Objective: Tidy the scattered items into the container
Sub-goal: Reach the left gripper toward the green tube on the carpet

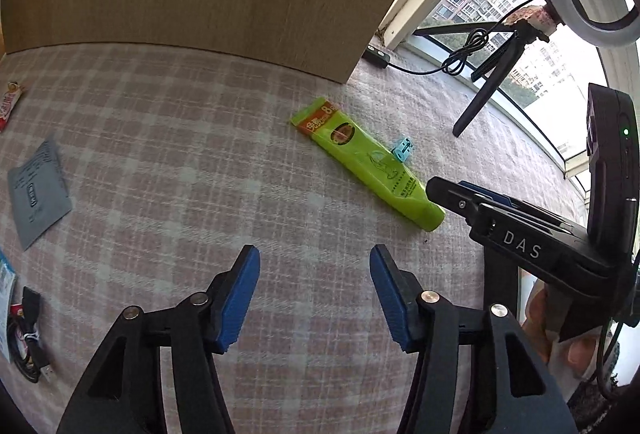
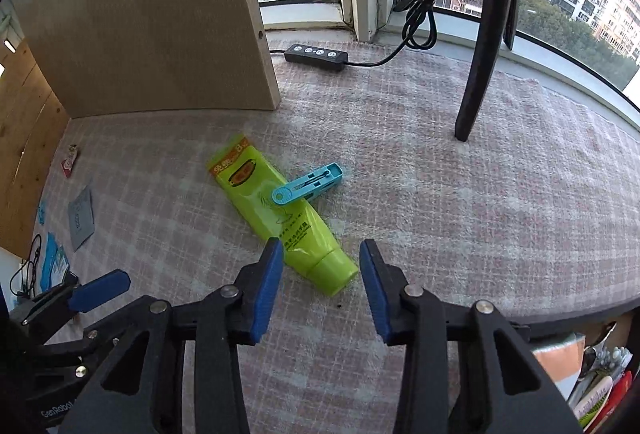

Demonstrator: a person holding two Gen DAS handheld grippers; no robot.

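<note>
A lime-green tube (image 2: 276, 213) lies flat on the checked cloth, cap end toward me. A light-blue clothes peg (image 2: 308, 183) rests across its middle. My right gripper (image 2: 320, 276) is open, its blue pads either side of the tube's cap, just short of it. The tube (image 1: 368, 163) and the peg (image 1: 402, 149) also show in the left wrist view. My left gripper (image 1: 314, 294) is open and empty over bare cloth, nearer than the tube. The right gripper (image 1: 444, 189) shows at the tube's cap there. A container (image 2: 600, 386) with several items sits below the table edge at lower right.
A wooden panel (image 2: 160, 13) stands at the back left. A tripod leg (image 2: 480, 53) and a black cable remote (image 2: 316, 55) are near the window. A grey sachet (image 1: 38, 193), a red wrapper (image 1: 10, 101), and a black USB cable (image 1: 28, 338) lie at the left.
</note>
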